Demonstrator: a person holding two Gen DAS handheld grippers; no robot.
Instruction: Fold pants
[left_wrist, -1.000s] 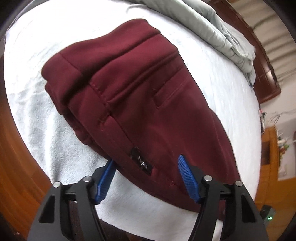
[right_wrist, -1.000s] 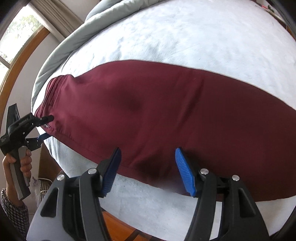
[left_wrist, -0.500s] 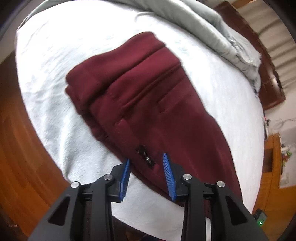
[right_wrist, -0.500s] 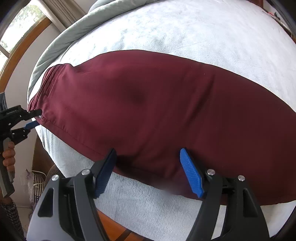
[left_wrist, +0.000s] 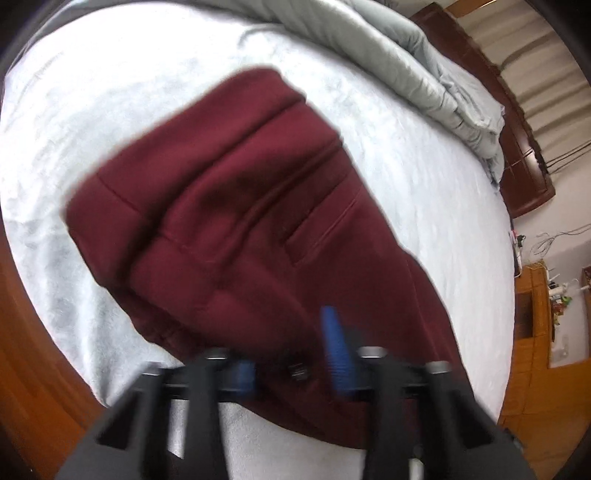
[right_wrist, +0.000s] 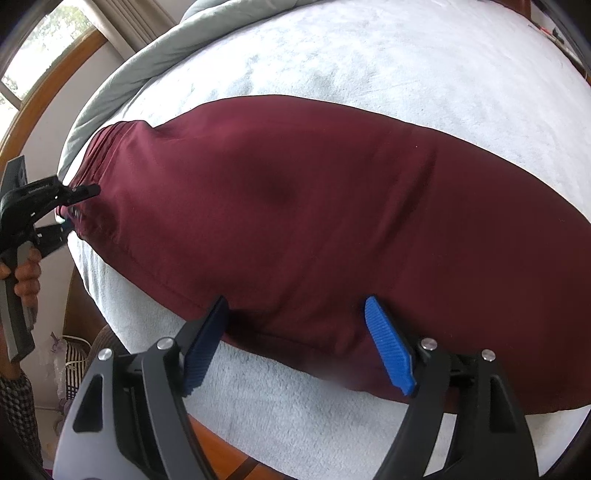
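Observation:
Maroon pants (right_wrist: 314, 229) lie folded lengthwise along the near edge of a white bed. The left wrist view, blurred by motion, shows the waistband end with a back pocket (left_wrist: 229, 229). My left gripper (left_wrist: 291, 354) is open, its blue pads either side of the waistband's near edge by a small dark label. It also shows in the right wrist view (right_wrist: 70, 210), jaws straddling the waistband corner. My right gripper (right_wrist: 295, 336) is open, its pads either side of the near edge of the pant leg.
The white fleece bed cover (right_wrist: 406, 59) extends beyond the pants. A grey duvet (left_wrist: 424, 66) is bunched at the far side by a dark headboard (left_wrist: 517, 147). Wooden floor (left_wrist: 33, 369) lies below the bed edge. A window (right_wrist: 40, 48) is at the far left.
My left gripper narrowed, then opened again and pushed forward over the waistband's near edge. My right gripper stayed open and edged closer over the leg's edge.

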